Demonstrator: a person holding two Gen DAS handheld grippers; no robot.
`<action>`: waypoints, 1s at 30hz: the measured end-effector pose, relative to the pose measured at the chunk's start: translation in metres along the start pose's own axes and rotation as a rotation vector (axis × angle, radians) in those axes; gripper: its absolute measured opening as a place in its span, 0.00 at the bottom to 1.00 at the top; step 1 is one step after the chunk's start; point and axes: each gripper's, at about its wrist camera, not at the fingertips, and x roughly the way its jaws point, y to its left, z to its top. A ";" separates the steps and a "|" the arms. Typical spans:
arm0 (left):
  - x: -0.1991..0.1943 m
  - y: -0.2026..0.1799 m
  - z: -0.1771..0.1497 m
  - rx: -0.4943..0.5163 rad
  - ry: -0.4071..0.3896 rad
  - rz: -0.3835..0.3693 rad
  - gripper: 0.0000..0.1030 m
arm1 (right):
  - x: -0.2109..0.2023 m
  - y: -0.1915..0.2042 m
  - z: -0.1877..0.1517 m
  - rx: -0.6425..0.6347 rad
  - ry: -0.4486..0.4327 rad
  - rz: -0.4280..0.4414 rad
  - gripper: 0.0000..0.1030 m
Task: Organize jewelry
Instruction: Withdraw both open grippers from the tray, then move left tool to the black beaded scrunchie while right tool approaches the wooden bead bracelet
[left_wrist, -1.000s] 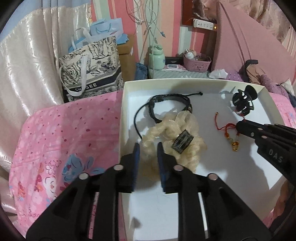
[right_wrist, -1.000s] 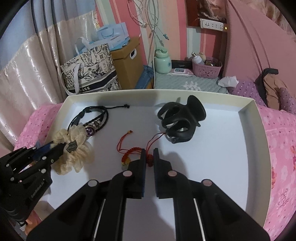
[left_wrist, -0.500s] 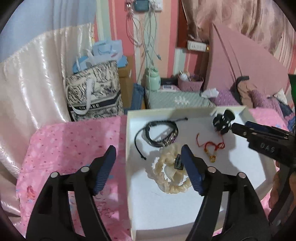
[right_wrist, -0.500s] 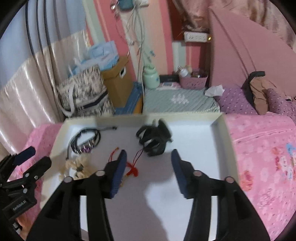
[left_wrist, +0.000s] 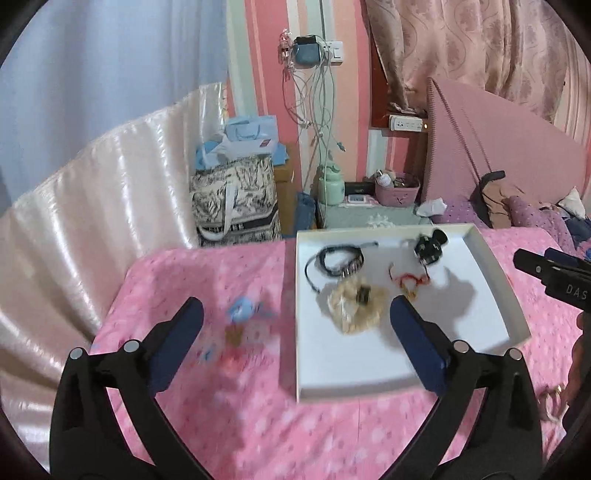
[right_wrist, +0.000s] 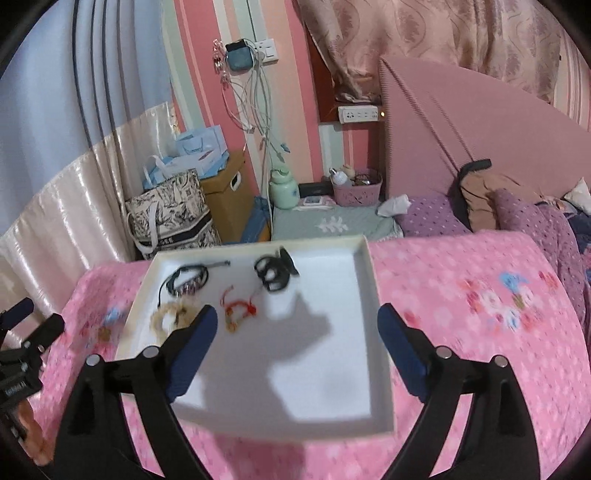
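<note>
A white tray (left_wrist: 491, 280) (right_wrist: 364, 273) lies on the pink bed. In it lie a black leather bracelet (left_wrist: 338, 260) (right_wrist: 188, 281), a cream scrunchie (left_wrist: 354, 306) (right_wrist: 171, 317), a red cord bracelet (left_wrist: 408, 282) (right_wrist: 238, 308) and a black hair claw (left_wrist: 428, 245) (right_wrist: 275, 271). My left gripper (left_wrist: 295, 325) is wide open and empty, held high and back over the tray's left edge. My right gripper (right_wrist: 297, 328) is wide open and empty, high above the tray's near half. Each gripper shows at the edge of the other's view.
The pink floral bedspread (left_wrist: 207, 332) (right_wrist: 480, 295) surrounds the tray. Beyond the bed stand a patterned tote bag (left_wrist: 232, 199) (right_wrist: 170, 214), a cardboard box (right_wrist: 229, 199), a green bottle (right_wrist: 284, 188) and a pink basket (right_wrist: 356, 190) on a low stand. Pillows (right_wrist: 517, 210) lie at right.
Both grippers have opened wide and pulled up and back from the tray. The left let go of the scrunchie, the right left the red cord bracelet; both items stay in the tray.
</note>
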 end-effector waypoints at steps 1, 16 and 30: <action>-0.010 0.004 -0.007 -0.008 0.006 -0.009 0.97 | -0.008 -0.004 -0.006 -0.003 0.000 -0.011 0.86; -0.092 0.015 -0.087 -0.075 -0.091 -0.064 0.97 | -0.130 -0.052 -0.087 0.017 -0.153 -0.123 0.95; -0.092 0.016 -0.138 -0.121 -0.047 -0.103 0.97 | -0.144 -0.067 -0.135 -0.004 -0.231 -0.154 0.95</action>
